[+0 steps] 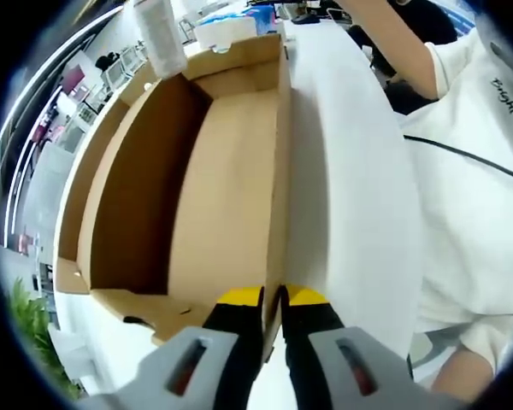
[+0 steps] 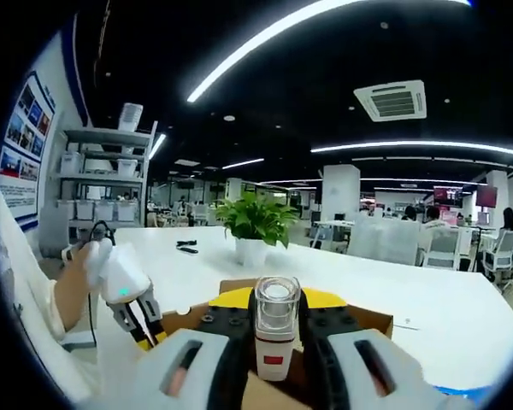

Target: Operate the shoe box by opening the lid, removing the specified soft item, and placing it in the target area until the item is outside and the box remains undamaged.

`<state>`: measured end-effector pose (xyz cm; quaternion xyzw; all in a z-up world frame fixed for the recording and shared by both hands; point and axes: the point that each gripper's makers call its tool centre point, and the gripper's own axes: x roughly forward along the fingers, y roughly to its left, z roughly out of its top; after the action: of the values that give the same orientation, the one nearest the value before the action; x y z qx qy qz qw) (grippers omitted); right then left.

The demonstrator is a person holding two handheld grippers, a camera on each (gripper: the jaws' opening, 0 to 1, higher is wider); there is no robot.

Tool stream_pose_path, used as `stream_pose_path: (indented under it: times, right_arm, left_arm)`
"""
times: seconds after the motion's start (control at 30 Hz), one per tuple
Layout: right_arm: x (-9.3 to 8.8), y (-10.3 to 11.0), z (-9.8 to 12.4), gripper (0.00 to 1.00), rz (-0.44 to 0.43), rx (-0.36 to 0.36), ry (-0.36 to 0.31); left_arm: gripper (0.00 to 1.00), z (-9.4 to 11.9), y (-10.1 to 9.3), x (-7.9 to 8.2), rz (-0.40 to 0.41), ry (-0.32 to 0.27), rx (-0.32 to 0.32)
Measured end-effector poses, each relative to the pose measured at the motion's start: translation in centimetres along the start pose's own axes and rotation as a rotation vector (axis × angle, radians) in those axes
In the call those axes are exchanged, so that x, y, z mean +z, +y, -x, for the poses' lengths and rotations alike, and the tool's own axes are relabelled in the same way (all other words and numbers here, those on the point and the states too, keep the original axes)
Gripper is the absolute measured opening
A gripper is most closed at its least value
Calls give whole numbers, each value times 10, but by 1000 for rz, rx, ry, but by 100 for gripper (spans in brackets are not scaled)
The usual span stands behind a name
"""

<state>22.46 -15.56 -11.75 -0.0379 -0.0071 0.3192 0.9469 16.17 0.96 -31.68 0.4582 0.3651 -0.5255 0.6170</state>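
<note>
An open brown cardboard shoe box [image 1: 214,179] lies on the white table, its inside bare. My left gripper [image 1: 272,299], with yellow-tipped jaws, is shut on the top edge of the box's right wall. A white tube-shaped thing [image 1: 160,38] hangs over the box's far left corner. In the right gripper view, my right gripper [image 2: 276,303] is shut on a small white bottle [image 2: 276,342] with a clear cap and a red label, held upright above the box edge [image 2: 368,318]. The left gripper [image 2: 137,318] shows there at the lower left, held by a hand.
A person in a white shirt [image 1: 479,171] stands close to the table's right edge, with a black cable [image 1: 462,154] across the shirt. A potted plant [image 2: 255,224] and a small black item [image 2: 186,246] sit on the white table [image 2: 427,299]. Shelves [image 2: 103,179] stand far left.
</note>
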Motion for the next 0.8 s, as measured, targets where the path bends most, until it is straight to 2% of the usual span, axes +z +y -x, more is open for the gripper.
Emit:
stream_pose_path:
  times: [0.37, 0.6, 0.8]
  right_arm:
    - [-2, 0, 6, 18, -1, 5, 11]
    - [12, -2, 21, 18, -7, 0, -32]
    - [20, -4, 32, 18, 2, -11, -44]
  left_arm:
    - [7, 0, 0, -1, 2, 0, -2]
    - [7, 0, 1, -1, 0, 1, -3]
    - [7, 0, 1, 0, 0, -1, -2]
